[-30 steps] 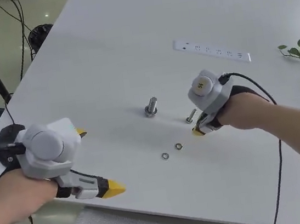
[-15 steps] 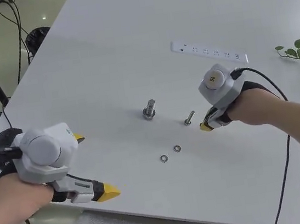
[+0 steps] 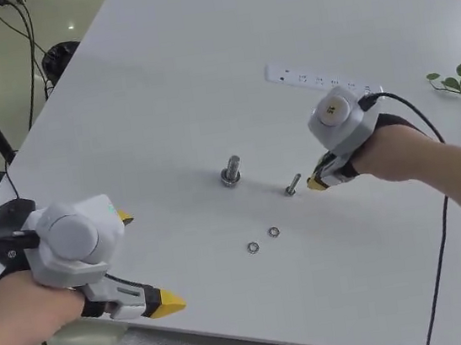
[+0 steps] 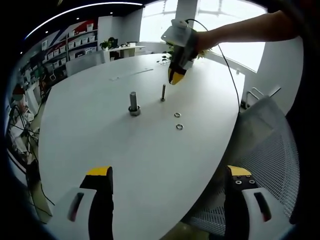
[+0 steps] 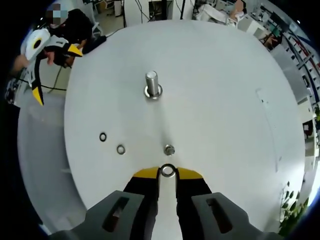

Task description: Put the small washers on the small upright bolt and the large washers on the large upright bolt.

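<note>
Washer (image 5: pixel 168 171) in right gripper (image 5: pixel 168 173) (seemingly small)

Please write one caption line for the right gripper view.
Right tool holds a washer near the small bolt, with the large bolt beyond.

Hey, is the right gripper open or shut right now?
Shut on a washer: the right gripper's jaws pinch the ring at their tips, near the small bolt.

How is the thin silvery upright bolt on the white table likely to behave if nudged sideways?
The thin silvery upright bolt stands tall over a narrow base, unsupported, so it would probably tip easily. Its round metal shank suggests it may roll once down. The right gripper, shut on a small metal washer, is close, so a bump seems possible.
</note>
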